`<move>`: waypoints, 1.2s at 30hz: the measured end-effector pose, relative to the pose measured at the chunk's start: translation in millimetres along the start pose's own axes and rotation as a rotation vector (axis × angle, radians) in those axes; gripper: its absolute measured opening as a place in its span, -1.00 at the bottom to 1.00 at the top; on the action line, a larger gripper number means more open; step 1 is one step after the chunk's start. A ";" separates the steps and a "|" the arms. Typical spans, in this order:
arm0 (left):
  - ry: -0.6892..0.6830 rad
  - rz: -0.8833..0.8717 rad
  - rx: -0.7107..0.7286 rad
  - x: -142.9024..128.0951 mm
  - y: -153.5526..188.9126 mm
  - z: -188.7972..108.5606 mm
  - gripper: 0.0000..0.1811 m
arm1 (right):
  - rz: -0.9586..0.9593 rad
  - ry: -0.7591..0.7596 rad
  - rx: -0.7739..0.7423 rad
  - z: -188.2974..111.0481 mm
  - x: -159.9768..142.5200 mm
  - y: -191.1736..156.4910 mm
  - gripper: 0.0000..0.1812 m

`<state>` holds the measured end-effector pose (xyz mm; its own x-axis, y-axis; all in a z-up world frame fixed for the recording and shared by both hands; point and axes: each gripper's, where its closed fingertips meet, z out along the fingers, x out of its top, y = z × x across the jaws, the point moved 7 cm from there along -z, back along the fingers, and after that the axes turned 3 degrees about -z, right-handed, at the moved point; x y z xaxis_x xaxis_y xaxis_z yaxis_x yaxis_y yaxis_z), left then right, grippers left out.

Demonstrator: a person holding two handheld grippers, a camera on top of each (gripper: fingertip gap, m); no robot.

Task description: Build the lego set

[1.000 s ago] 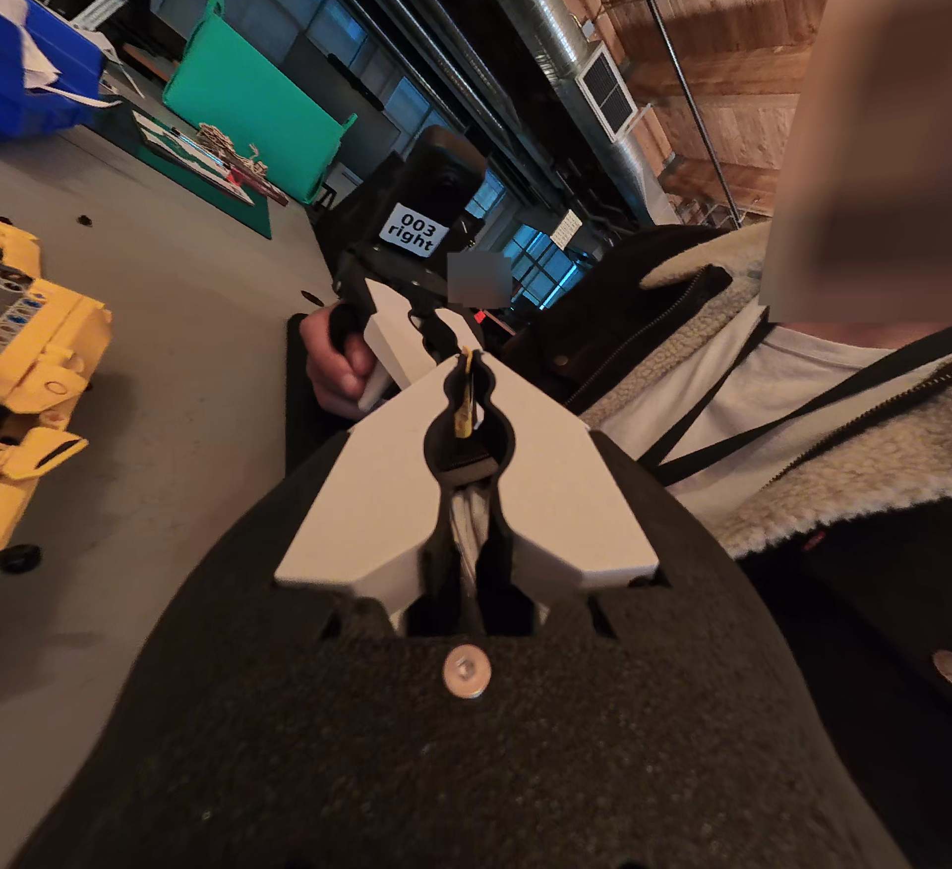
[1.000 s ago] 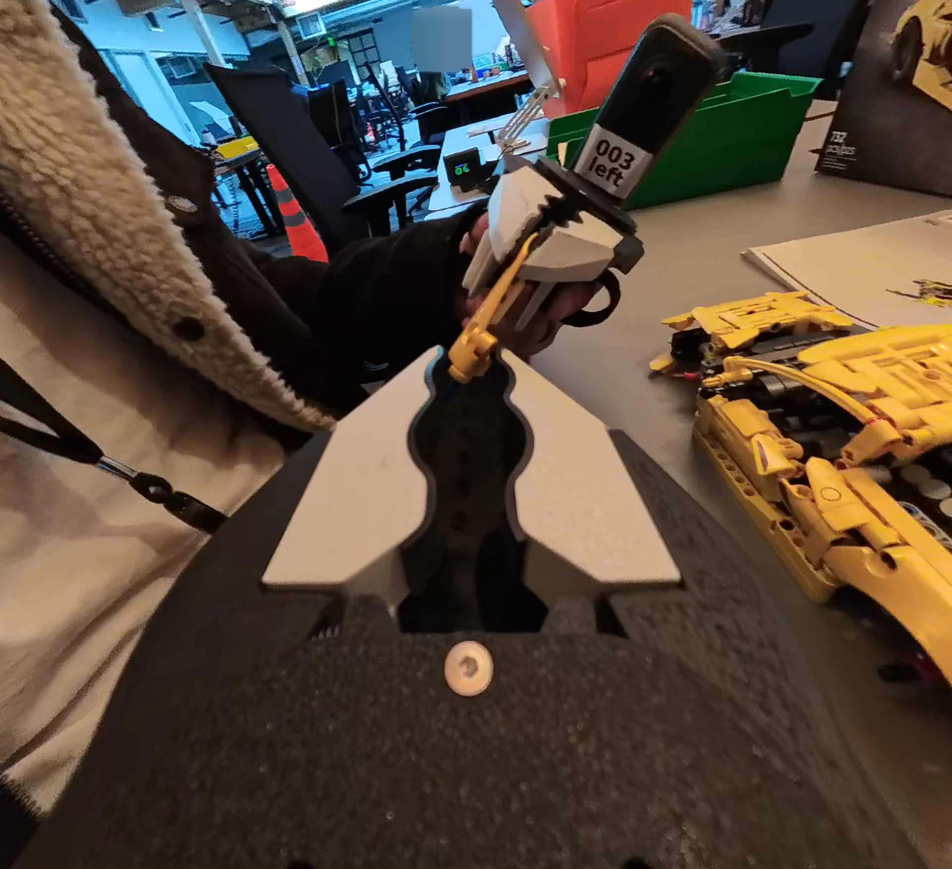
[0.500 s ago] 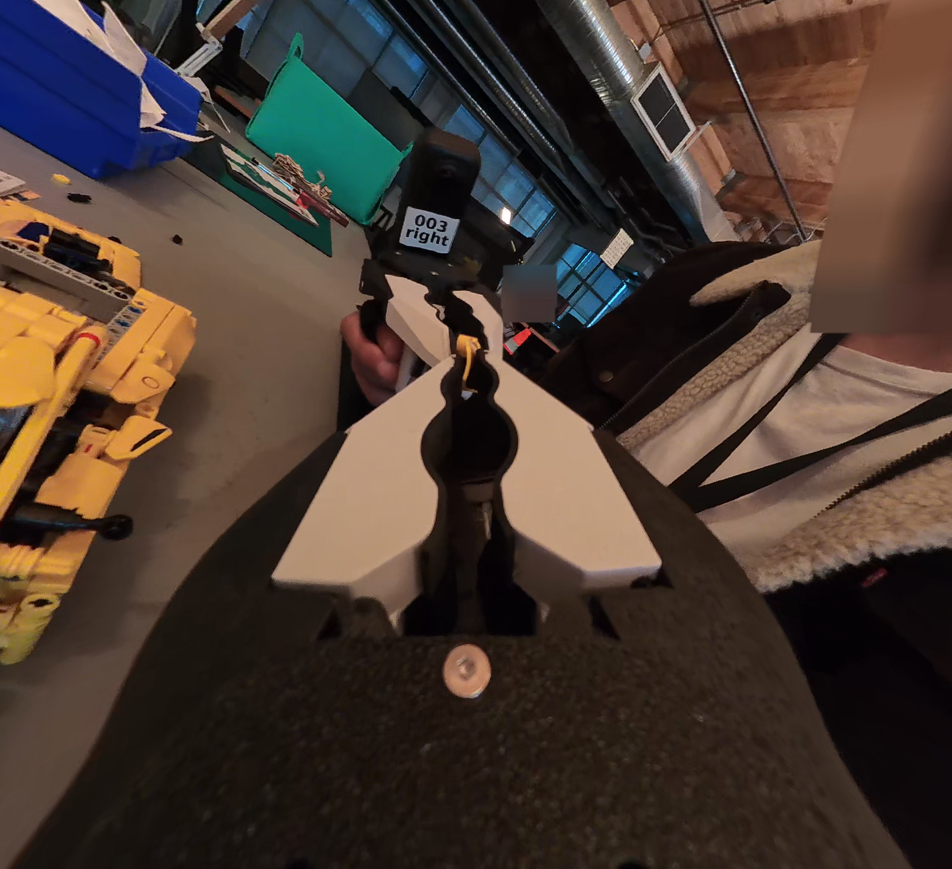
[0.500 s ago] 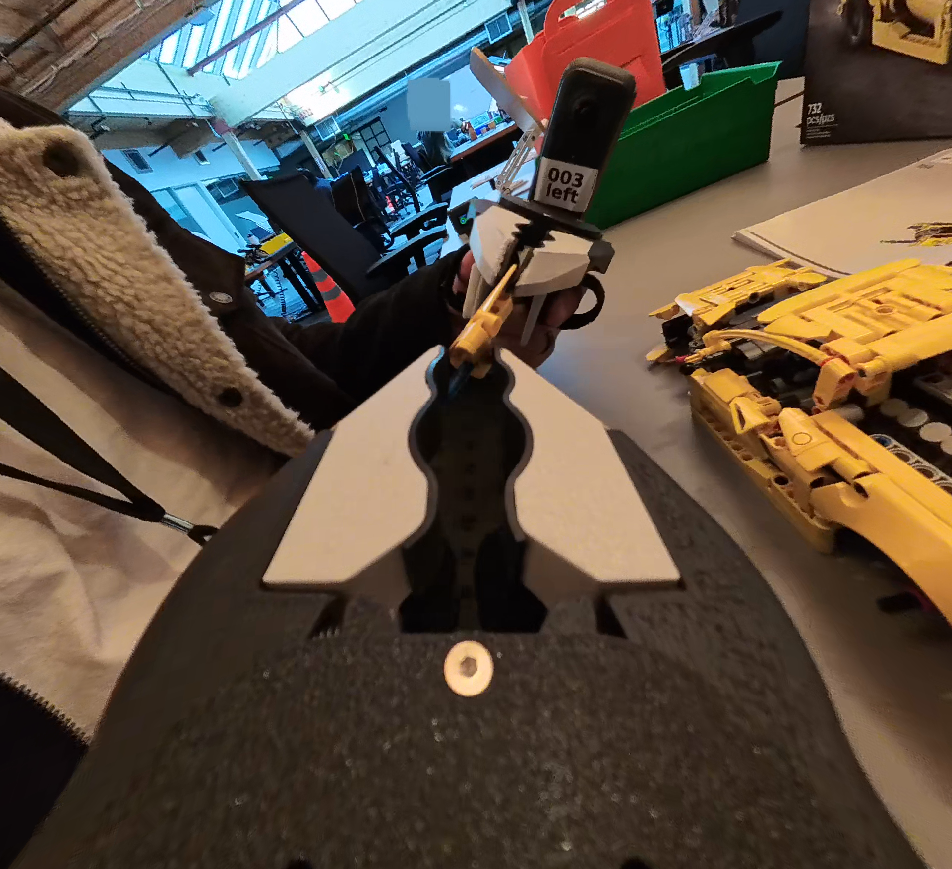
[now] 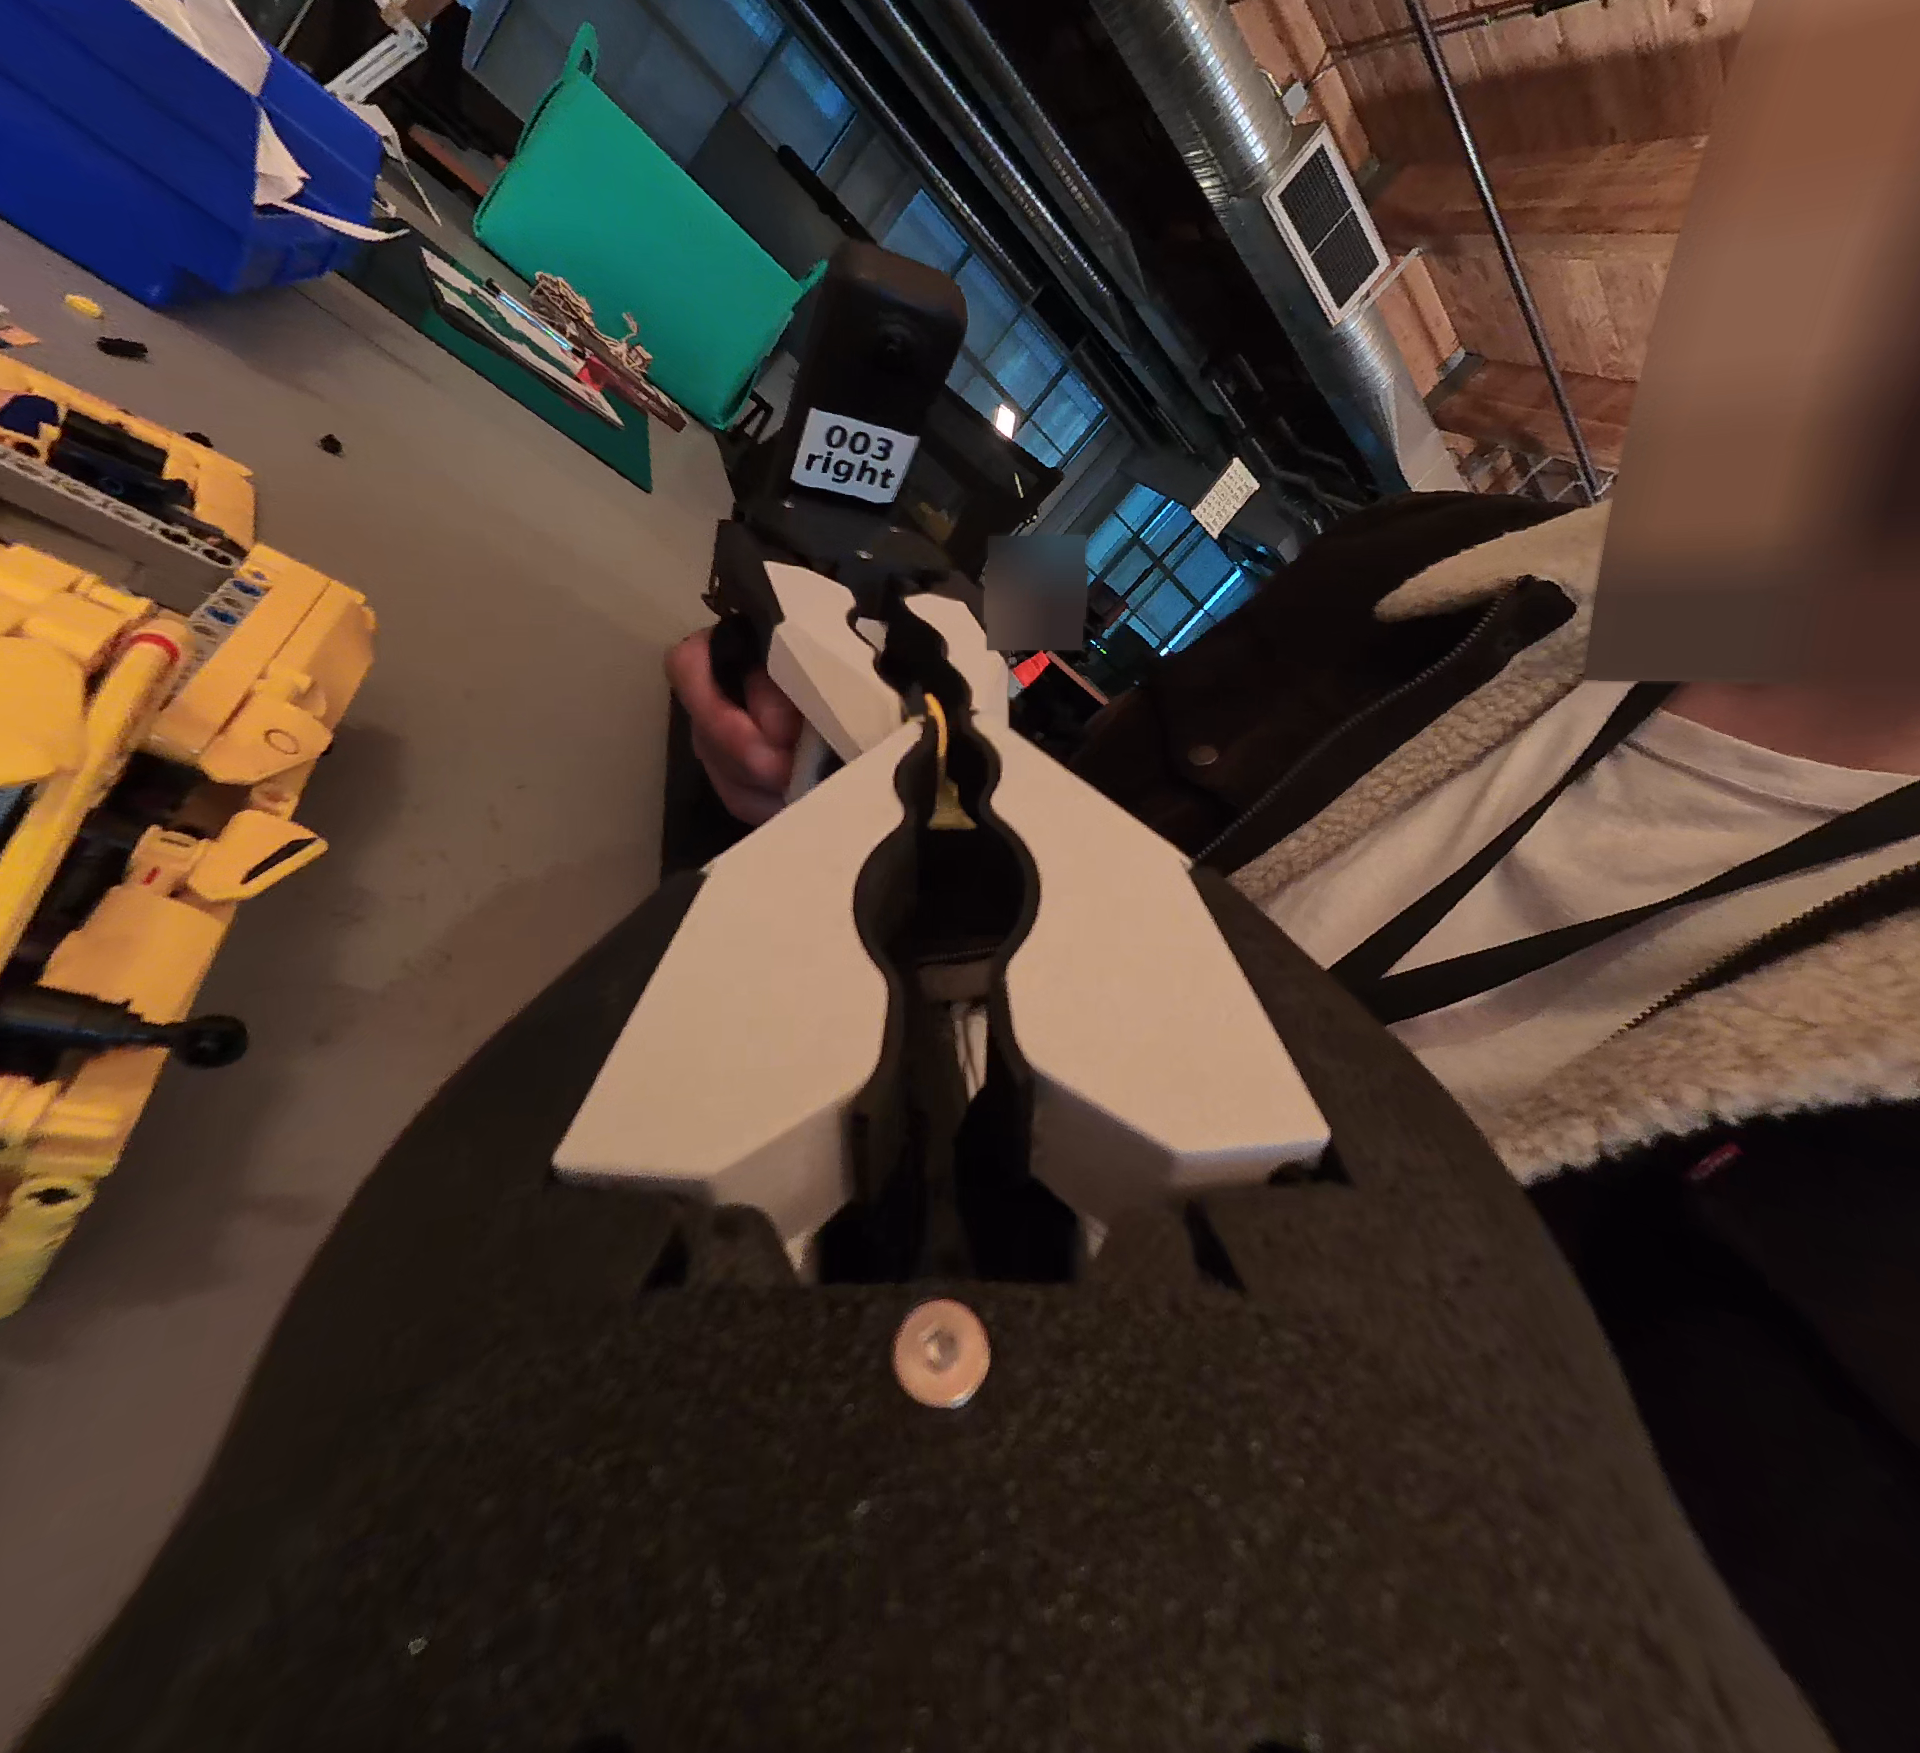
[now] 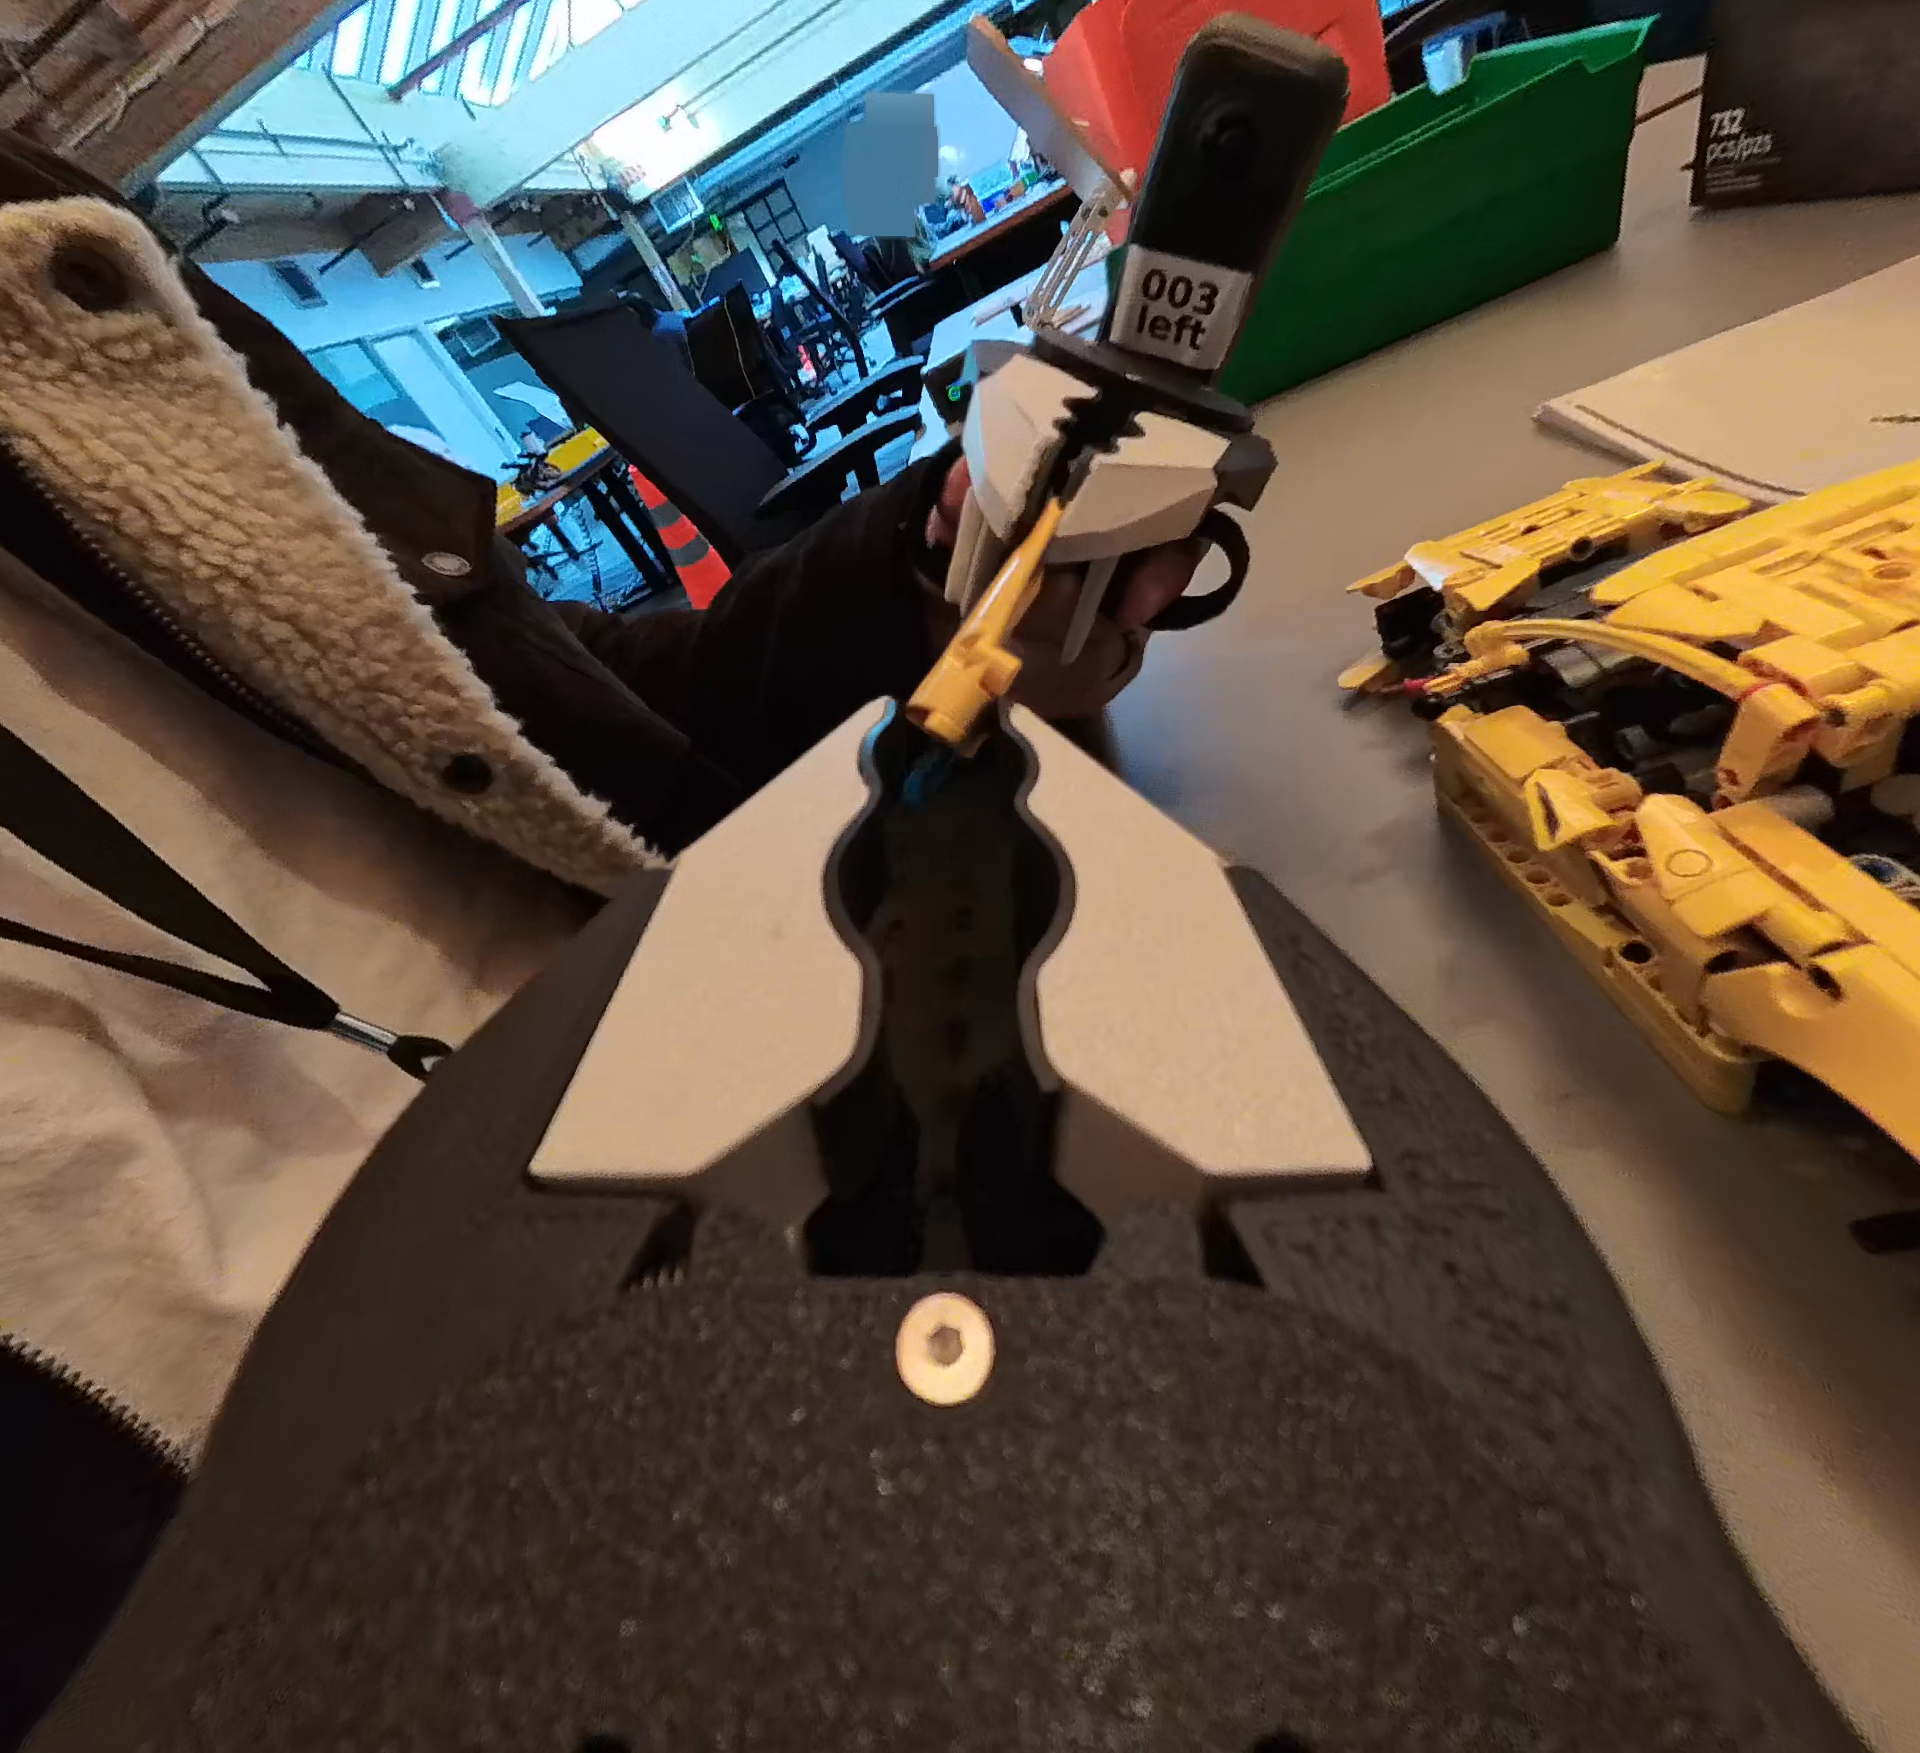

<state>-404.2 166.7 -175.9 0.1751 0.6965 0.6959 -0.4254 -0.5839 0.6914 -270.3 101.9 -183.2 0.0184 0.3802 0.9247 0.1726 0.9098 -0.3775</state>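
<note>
- The left tongs [image 6: 1049,498] pinch a slim yellow lego piece [image 6: 987,628] by one end, held in the air near the person's jacket [image 6: 218,498].
- The right tongs [image 6: 940,732] are pressed together at the tips on a small blue piece [image 6: 928,773] at the yellow piece's other end.
- The part-built yellow lego car [image 6: 1662,768] lies on the grey table [image 6: 1299,768], apart from both tongs.
- A green bin [image 6: 1455,217] and a booklet [image 6: 1766,394] sit farther back.

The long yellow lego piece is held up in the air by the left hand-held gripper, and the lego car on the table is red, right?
Not quite: the lego car is yellow, as the right wrist view shows. The left hand-held gripper does hold the long yellow lego piece up in the air.
</note>
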 end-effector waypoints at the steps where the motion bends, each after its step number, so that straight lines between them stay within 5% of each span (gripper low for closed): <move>1: -0.002 -0.002 -0.007 0.1 0.5 0.7 -0.98 | -0.010 -0.009 0.005 1.5 -0.6 -1.6 -0.83; 19: -0.036 -0.040 -0.106 -3.9 8.7 3.4 -0.99 | 0.026 0.092 0.092 -4.7 8.0 -3.9 -0.75; 27: -0.067 -0.023 -0.013 -7.7 0.7 8.3 -0.99 | 0.096 -0.035 0.030 3.3 -4.5 3.3 -0.88; 30: 0.046 -0.012 0.107 3.1 -7.5 3.0 -0.70 | 0.153 0.040 -0.076 -7.2 1.0 17.2 -0.89; 36: 0.096 0.185 0.314 5.3 -1.5 29.0 -0.67 | 0.188 0.349 -0.159 -46.7 23.5 27.8 -0.89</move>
<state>-376.9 159.2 -167.5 0.0308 0.5945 0.8035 -0.1462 -0.7926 0.5920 -219.1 128.4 -169.8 0.3916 0.4326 0.8121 0.2842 0.7826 -0.5539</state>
